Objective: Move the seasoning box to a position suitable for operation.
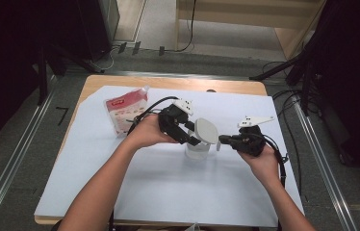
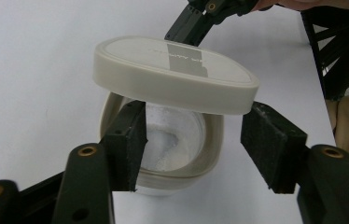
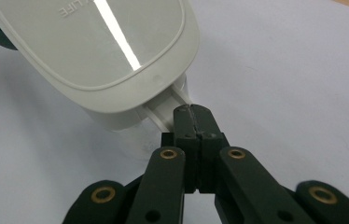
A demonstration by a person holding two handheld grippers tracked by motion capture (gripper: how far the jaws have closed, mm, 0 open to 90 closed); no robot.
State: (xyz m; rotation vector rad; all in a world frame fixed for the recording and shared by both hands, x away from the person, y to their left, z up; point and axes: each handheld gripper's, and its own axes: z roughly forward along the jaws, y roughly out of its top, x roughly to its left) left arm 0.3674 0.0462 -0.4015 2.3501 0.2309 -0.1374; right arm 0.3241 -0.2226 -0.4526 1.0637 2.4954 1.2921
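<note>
My right claw [image 3: 196, 122] is pinched fully shut against the lid's [image 3: 98, 51] small tab at the middle of the right gripper view; whether the tab is actually caught between the pads I cannot tell, since the tips meet just under it. My left claw [image 2: 196, 149] stands part open, its pads [image 2: 133, 144] on either side of the jar [image 2: 163, 140] and under the lid's rim, and neither pad appears to press on anything (the right one has clear daylight beside it).

The lid sits tilted above the jar's mouth at the centre of the high view, lifted on one side and not seated. I judge this to be the lid-handling step: the lid is either coming off or about to be pressed down on the jar, which holds some white powder at its bottom. The next move calls for the left claw to close on the jar's walls to steady it while the right one guides the lid by its tab.

Further out, a red-and-white pouch [image 1: 126, 111] lies at the upper left of the white sheet [image 1: 168, 192], well apart. Nothing stands in the way; the main risk is the light jar tipping.
</note>
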